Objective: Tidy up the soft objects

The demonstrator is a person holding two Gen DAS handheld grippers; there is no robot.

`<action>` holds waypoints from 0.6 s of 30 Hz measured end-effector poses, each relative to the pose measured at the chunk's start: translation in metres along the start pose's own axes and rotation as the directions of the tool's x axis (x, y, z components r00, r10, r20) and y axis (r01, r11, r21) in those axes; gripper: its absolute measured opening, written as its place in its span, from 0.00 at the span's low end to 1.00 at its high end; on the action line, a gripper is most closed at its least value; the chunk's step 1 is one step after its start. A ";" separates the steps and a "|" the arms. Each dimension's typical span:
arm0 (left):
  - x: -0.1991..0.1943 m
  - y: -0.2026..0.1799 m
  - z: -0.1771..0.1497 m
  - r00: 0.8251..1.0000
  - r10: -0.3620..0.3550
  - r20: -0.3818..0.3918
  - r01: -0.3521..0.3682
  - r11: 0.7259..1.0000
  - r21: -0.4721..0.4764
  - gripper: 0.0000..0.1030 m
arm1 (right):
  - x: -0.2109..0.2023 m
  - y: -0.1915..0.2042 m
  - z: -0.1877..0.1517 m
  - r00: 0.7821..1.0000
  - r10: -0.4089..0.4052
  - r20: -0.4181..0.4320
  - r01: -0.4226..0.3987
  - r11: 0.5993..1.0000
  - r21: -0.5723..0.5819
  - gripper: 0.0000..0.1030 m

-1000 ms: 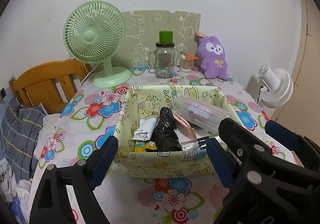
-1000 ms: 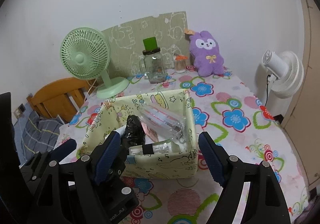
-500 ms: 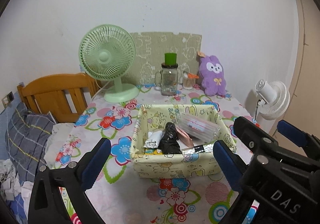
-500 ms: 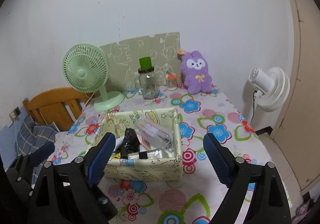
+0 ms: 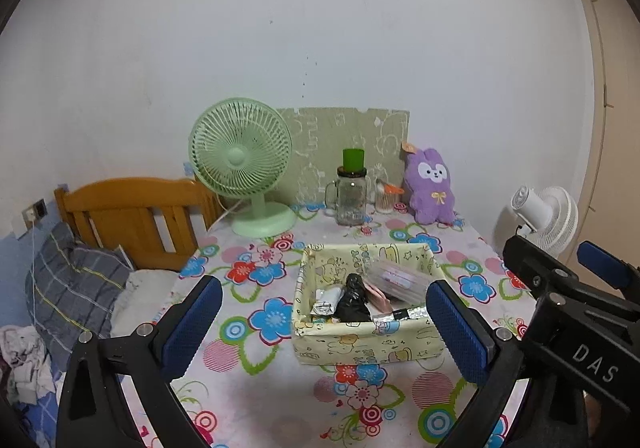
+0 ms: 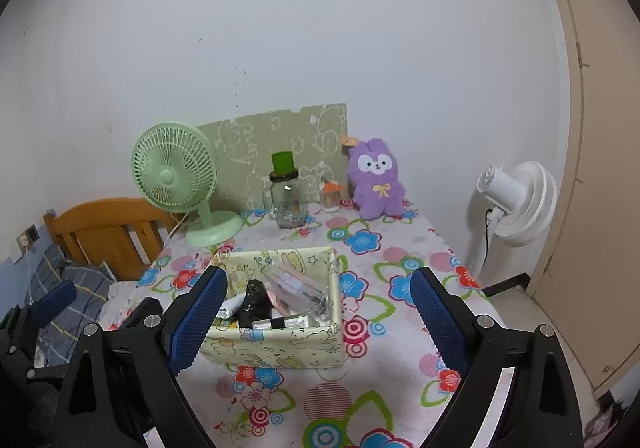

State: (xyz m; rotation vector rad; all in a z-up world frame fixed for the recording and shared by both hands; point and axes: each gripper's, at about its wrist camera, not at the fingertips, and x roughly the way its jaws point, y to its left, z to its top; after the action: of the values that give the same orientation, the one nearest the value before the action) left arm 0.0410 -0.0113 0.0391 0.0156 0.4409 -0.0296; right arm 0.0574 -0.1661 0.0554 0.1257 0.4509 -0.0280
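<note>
Two grippers hang high over the table, and both are wide apart with nothing in them. The left gripper (image 5: 322, 312) and the right gripper (image 6: 318, 306) each look down at the same yellow cloth box (image 5: 368, 344), which sits on the flowery tablecloth (image 5: 256, 364) a good way ahead of the fingers and below them.

The job looks almost done, or fully done. The soft things are already inside the box. There is a black crumpled bag (image 5: 354, 298), a small white and silver pack (image 5: 326, 300), something pink (image 5: 378, 294) and a clear plastic pack (image 5: 396, 280). Nothing soft lies loose on the cloth near the box. The purple bunny toy (image 5: 430, 185) sits far ahead by the wall, well apart from the box. I cannot tell if it should go in too.

The black bag's long side points away from the left gripper, toward the wall. The clear pack lies slanted, its long side running from far left to near right, leaning on the box's right wall.
</note>
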 end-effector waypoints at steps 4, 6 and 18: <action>-0.014 0.001 0.000 0.999 0.011 0.030 -0.011 1.000 0.000 1.00 | -0.015 -0.004 0.001 0.999 -0.013 0.029 0.013 1.000 -0.004 0.94; -0.020 0.002 -0.001 0.999 0.015 0.039 -0.014 1.000 -0.002 1.00 | -0.022 -0.006 0.001 0.999 -0.024 0.040 0.024 1.000 -0.004 0.95; -0.037 0.004 -0.009 0.999 0.009 0.046 -0.009 1.000 0.002 1.00 | -0.048 -0.015 -0.008 0.997 -0.051 0.064 0.051 0.999 0.003 0.95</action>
State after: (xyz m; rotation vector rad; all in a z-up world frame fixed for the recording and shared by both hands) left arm 0.0038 -0.0064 0.0466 0.0187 0.3948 -0.0218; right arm 0.0101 -0.1801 0.0670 0.1139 0.3899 -0.0825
